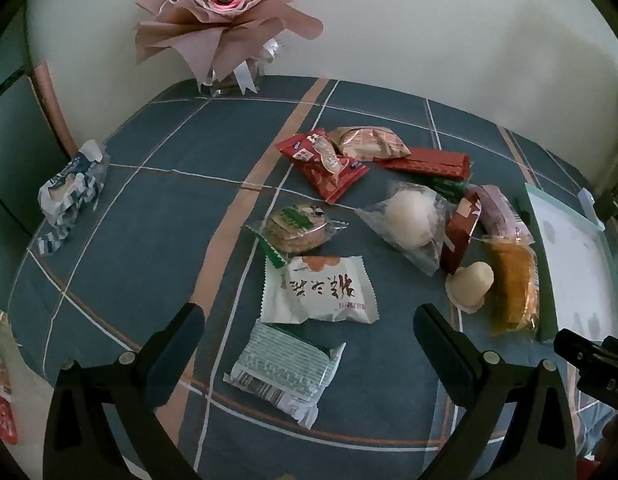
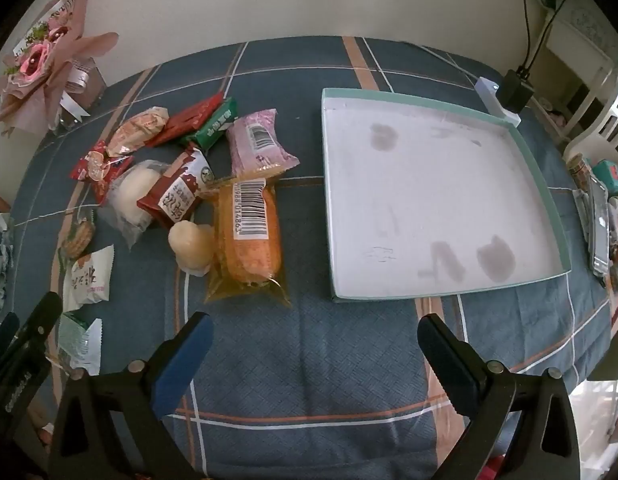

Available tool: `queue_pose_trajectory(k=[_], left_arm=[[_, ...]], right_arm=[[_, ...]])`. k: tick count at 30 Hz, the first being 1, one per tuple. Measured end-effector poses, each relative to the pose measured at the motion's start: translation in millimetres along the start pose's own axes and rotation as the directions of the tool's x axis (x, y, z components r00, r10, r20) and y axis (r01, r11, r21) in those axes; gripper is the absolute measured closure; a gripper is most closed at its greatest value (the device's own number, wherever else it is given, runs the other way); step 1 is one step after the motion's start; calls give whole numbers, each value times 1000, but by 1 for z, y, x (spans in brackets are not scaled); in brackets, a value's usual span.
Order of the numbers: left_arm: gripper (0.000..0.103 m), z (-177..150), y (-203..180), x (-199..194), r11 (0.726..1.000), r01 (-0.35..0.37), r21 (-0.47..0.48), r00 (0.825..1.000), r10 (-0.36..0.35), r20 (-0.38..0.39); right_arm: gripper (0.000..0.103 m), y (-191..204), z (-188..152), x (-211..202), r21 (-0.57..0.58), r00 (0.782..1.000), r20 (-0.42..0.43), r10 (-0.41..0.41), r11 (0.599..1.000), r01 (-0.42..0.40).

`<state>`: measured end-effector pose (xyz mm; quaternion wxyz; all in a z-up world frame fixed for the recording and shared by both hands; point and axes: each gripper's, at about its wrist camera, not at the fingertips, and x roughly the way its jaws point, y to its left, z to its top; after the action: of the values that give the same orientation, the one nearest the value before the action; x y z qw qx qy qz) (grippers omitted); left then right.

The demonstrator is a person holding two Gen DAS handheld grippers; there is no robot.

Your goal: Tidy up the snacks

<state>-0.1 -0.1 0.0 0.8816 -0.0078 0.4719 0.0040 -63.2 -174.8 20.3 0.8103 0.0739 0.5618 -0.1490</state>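
Several wrapped snacks lie scattered on a blue plaid tablecloth (image 1: pixel 157 208). My left gripper (image 1: pixel 309 316) is open above a white packet with red characters (image 1: pixel 321 294) and a pale green packet (image 1: pixel 283 368). Farther off lie a round biscuit pack (image 1: pixel 297 226), a white bun in clear wrap (image 1: pixel 409 220) and a red packet (image 1: pixel 325 164). My right gripper (image 2: pixel 313 334) stands open over bare cloth, between an orange cake pack (image 2: pixel 247 236) and a shallow white tray with a teal rim (image 2: pixel 547 184). The tray holds no snacks. A cream jelly cup (image 2: pixel 191 246) sits beside the cake.
A pink bouquet (image 1: pixel 225 16) stands at the table's far left by the wall. A blue-white wrapper (image 1: pixel 71 196) lies at the left edge. A charger and cable (image 2: pixel 515 90) sit behind the tray. Phones and clutter (image 2: pixel 601 224) line the right edge.
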Motion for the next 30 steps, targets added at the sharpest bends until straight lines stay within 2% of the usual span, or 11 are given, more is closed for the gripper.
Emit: queue_pose_trajectory(k=[21, 30], left_arm=[[0, -2, 1, -3, 1000, -6, 14, 1000, 6, 11], [0, -2, 3, 0, 1000, 0, 7, 1000, 0, -23]], right_arm=[[0, 0, 2, -2, 2, 1000, 3, 12, 1000, -12], [0, 0, 3, -2, 0, 1000, 6, 11, 1000, -11]])
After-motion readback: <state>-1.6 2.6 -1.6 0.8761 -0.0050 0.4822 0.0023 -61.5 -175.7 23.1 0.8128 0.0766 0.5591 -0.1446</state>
